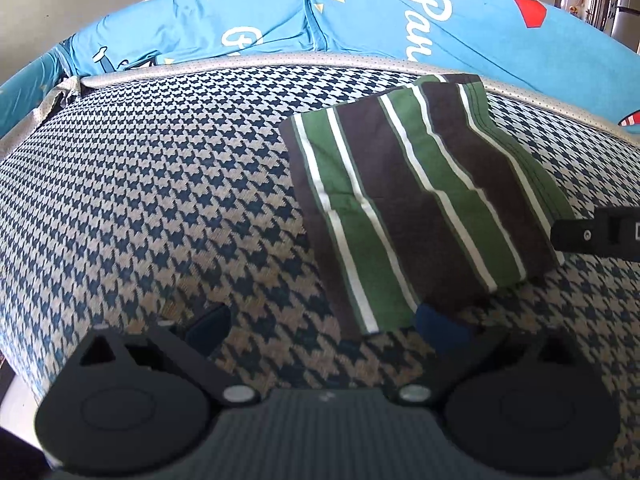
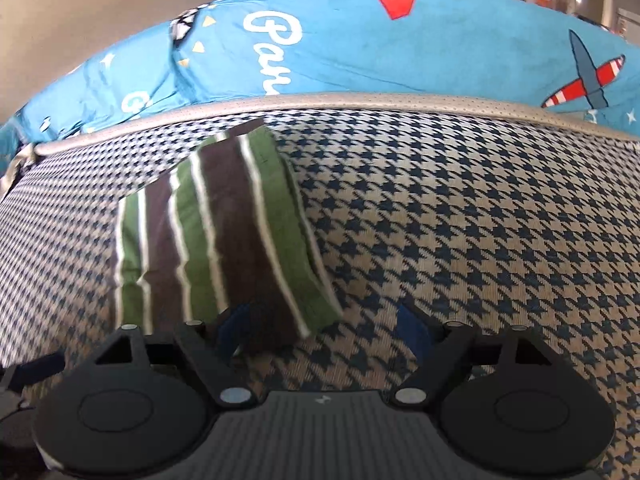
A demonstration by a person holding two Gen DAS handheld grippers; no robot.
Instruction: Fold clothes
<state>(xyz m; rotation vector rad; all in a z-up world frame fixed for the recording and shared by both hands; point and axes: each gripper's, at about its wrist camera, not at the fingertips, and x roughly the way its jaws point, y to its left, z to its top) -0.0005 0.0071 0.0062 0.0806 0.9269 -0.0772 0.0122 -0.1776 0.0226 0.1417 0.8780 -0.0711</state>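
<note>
Tongs first: the left gripper (image 1: 324, 326) stands spread wide, both blue pads clear of each other and nothing caught between them, though the right-hand pad (image 1: 442, 330) sits just at the near corner of the striped garment (image 1: 416, 200). Whether it touches the cloth, I can't tell. The right gripper (image 2: 324, 326) is parted just as wide and holds nothing either; one of its pads (image 2: 234, 326) is tucked against the garment's near edge, the other (image 2: 412, 330) over bare cover.

The garment itself, green, brown and white stripes, lies already doubled into a compact rectangle on the houndstooth cushion (image 1: 160, 200), its far corner close to the cushion's grey piping (image 1: 240, 65). Beyond that piping runs the blue printed sheet (image 1: 480, 28).

Risk from here, as I read it: with a pad at each near corner, closing on the top layer alone would peel the fold open, and a drag across that grippy weave could skew the stack. The right view is also motion-blurred, so edges there are hard to judge.

Count: one garment, one cushion, one blue sheet, two grippers, four pads.
</note>
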